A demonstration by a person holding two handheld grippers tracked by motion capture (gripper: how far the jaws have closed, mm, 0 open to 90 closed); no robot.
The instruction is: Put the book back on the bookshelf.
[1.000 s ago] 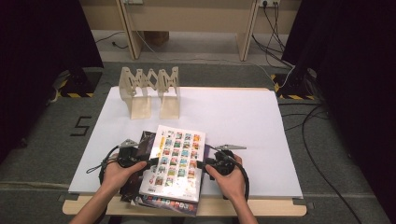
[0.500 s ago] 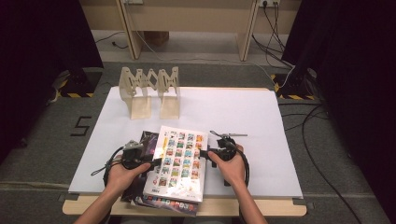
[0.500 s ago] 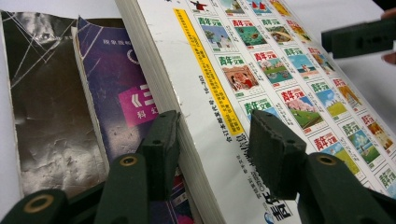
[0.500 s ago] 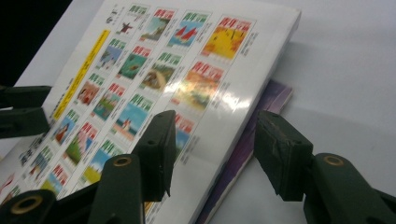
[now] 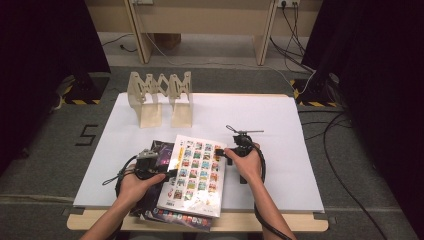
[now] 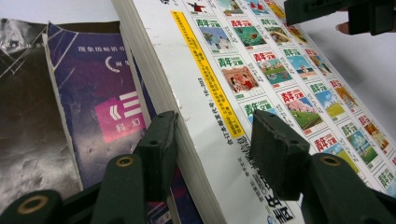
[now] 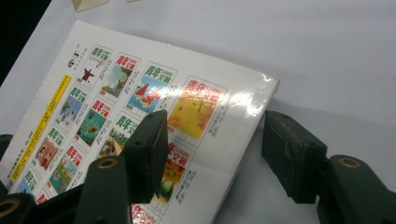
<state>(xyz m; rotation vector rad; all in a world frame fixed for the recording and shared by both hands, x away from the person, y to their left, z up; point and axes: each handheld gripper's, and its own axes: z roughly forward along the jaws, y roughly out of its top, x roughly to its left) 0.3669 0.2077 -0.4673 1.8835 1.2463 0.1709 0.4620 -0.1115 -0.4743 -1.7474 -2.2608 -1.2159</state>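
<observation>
A thick white paperback book (image 5: 196, 175), its glossy cover printed with rows of small colourful pictures and a yellow strip, lies on top of a stack at the near edge of the white-topped counter (image 5: 280, 125). Under it sits a dark purple book (image 6: 100, 100) with a pink label, and beneath that a grey-black cover shows at the left.

The left hand-held gripper (image 5: 169, 173) reaches in from the book's left long edge. In the left gripper view its jaws straddle the page block: one pad (image 6: 159, 149) lies against the page edges beside the purple book, the other pad (image 6: 275, 154) sits over the printed cover. The jaws have just been opening a little, and whether the pads press the book cannot be told.

The right hand-held gripper (image 5: 219, 151) is at the book's far right corner. Its jaws have just been opening and stand wide apart; one pad (image 7: 147, 154) hovers over the cover, the other (image 7: 292, 156) over the bare counter just beside the book's edge, gripping nothing.

A pale wooden accordion-style rack (image 5: 161, 97) stands well apart at the counter's far left.
</observation>
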